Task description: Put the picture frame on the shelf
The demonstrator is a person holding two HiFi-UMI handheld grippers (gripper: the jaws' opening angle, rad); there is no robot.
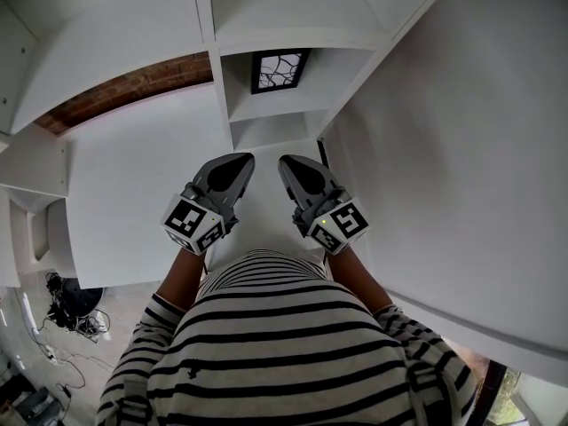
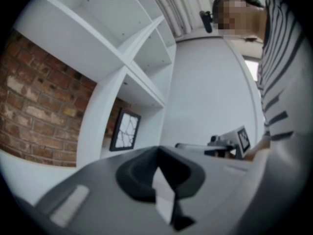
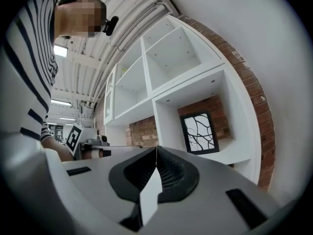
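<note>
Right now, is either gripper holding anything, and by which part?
Nothing is held. The left gripper and right gripper are shut and empty; the frame stands on the shelf.

I see white shelving unit (image 1: 222, 87) far ahead, open compartments. Red brick wall (image 1: 124, 91) behind it, left side. Plain white wall (image 1: 479, 131) on right. Near left: pale floor (image 1: 124, 304), tangle of black cables (image 1: 75, 313). Overhead: ribbed ceiling (image 3: 132, 13), strip light (image 3: 61, 50) lit.
</note>
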